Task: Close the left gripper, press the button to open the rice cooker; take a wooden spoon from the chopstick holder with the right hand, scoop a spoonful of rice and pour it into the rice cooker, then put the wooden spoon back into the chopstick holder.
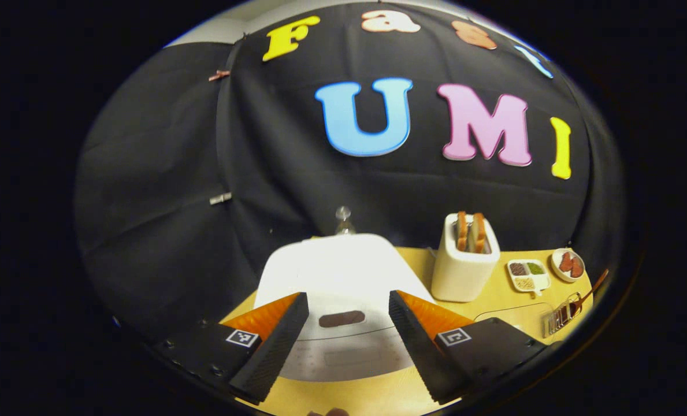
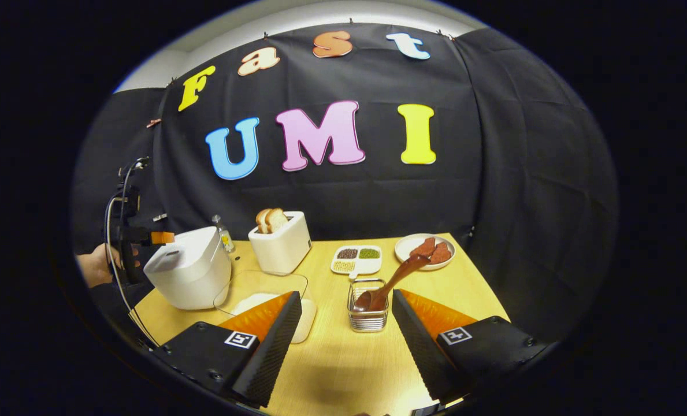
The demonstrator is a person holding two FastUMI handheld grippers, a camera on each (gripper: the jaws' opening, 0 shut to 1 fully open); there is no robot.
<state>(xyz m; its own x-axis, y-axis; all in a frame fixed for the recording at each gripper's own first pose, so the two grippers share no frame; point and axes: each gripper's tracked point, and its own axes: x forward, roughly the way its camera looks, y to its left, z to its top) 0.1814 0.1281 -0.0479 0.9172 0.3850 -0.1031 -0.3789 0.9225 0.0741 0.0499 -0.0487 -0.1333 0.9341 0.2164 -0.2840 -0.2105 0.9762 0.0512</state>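
Wooden tabletop (image 2: 343,358), light yellow, carries everything. White rice cooker (image 2: 188,275) sits at the tabletop's left edge, lid down; in the left gripper view it lies straight ahead, with its dark oval button (image 1: 342,318) facing the camera between the fingers. Left tongs (image 1: 348,320) released, fingers spread wide on either side of the button, not touching the cooker. In the right gripper view the left tongs' rig (image 2: 125,231) and a hand (image 2: 96,264) show just beyond the cooker, off the left edge. White toaster (image 2: 281,241) with two bread slices stands near the back edge, just right of the cooker. Clear glass bowl of rice (image 2: 271,300) sits toward the front, beside the cooker, partly behind the right tongs' left finger. Right tongs (image 2: 346,323) released, wide apart, holding nothing, hovering over the front of the tabletop. Wire chopstick holder (image 2: 368,314) sits mid-tabletop; wooden spoon (image 2: 390,283) stands in it, bowl end down, handle tilted toward the back right. White divided dish (image 2: 356,259) with grains sits just behind the holder. Round plate (image 2: 425,251) with reddish pieces is near the back right corner. Small bottle (image 2: 223,232) stands behind the cooker at the back edge.
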